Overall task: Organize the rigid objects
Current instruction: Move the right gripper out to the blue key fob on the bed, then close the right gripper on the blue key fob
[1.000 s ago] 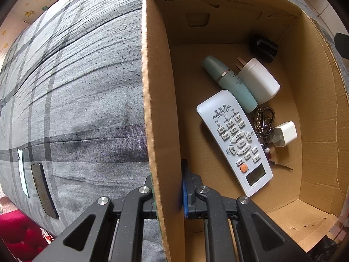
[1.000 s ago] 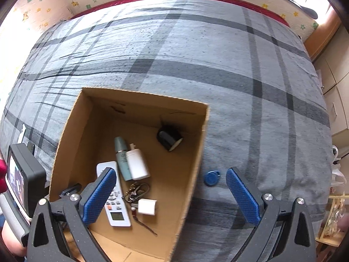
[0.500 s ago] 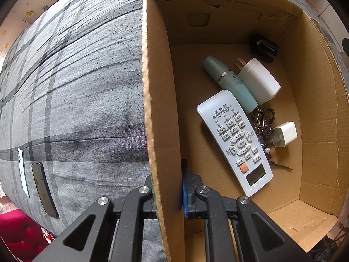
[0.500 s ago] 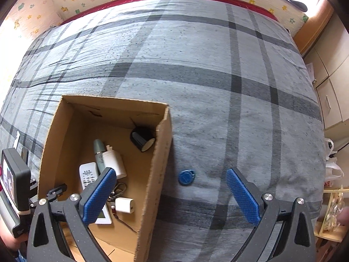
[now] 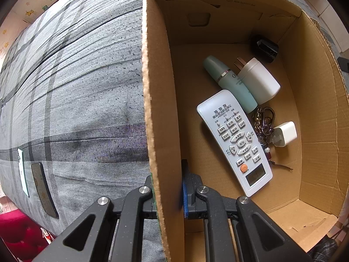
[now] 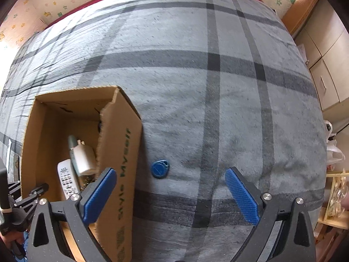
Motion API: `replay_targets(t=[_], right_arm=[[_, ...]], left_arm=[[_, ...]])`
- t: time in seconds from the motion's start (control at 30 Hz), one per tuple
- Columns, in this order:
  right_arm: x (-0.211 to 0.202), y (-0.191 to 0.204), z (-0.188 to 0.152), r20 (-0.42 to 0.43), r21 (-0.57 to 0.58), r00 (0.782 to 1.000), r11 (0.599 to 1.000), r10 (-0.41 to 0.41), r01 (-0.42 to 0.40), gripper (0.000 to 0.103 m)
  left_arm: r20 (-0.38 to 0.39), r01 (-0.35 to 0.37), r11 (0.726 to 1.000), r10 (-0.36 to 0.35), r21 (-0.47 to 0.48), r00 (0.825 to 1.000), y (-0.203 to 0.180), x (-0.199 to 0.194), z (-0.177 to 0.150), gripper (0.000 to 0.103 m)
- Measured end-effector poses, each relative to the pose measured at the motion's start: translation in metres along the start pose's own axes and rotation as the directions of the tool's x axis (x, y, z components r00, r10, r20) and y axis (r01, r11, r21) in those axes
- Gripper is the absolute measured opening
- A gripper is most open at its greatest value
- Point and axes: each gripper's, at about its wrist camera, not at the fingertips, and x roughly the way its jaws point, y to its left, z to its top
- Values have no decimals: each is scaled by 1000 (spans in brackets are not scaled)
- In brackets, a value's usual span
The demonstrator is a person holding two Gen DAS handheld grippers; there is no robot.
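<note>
Grey plaid bedspread [image 6: 218, 87], brown cardboard box [image 5: 161, 109], blue key fob [image 6: 159, 168], white remote [image 5: 235, 139], blue-padded tool [image 6: 170, 191]

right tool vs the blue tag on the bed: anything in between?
Nothing. In the right wrist view only bare grey plaid bedspread lies between the open right tool and the blue tag.

- Left wrist view looks straight down, close over the box [image 5: 162, 109] wall, bed [image 5: 76, 87] toward 9 o'clock.
- Right wrist view looks steeply down on the bed [image 6: 218, 87] from higher, box [image 6: 122, 152] at 8 o'clock.
- Both share box, remote [image 5: 236, 139] [image 6: 66, 179] and bed.
</note>
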Motion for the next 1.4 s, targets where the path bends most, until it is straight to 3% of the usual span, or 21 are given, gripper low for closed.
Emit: replay_targets(t=[0.3, 0.53, 0.67, 0.77, 1.17, 1.27, 1.4], right_arm=[[25, -9, -6, -50, -55, 998, 997, 47, -50, 88], [54, -1, -6, -85, -169, 995, 983, 60, -74, 83], [75, 7, -7, -117, -251, 992, 965, 45, -73, 71], [84, 11, -9, -128, -284, 991, 955, 48, -83, 68], [108, 23, -9, -164, -289, 985, 952, 55, -101, 53], [112, 21, -6, -171, -283, 984, 954, 51, -99, 34], [111, 18, -2, -177, -260, 982, 960, 58, -103, 33]], left_arm=[[-2, -13, 1000, 13, 2, 1000, -3, 3, 1, 12], [-5, -23, 1000, 23, 5, 1000, -5, 4, 0, 12], [-8, -24, 1000, 24, 9, 1000, -8, 5, 1, 12], [-13, -24, 1000, 24, 1, 1000, -8, 7, 2, 12], [-28, -20, 1000, 19, -18, 999, -1, 10, 5, 12], [-28, -22, 1000, 22, -16, 999, -2, 10, 5, 12], [-27, -22, 1000, 22, -19, 999, -2, 10, 5, 12]])
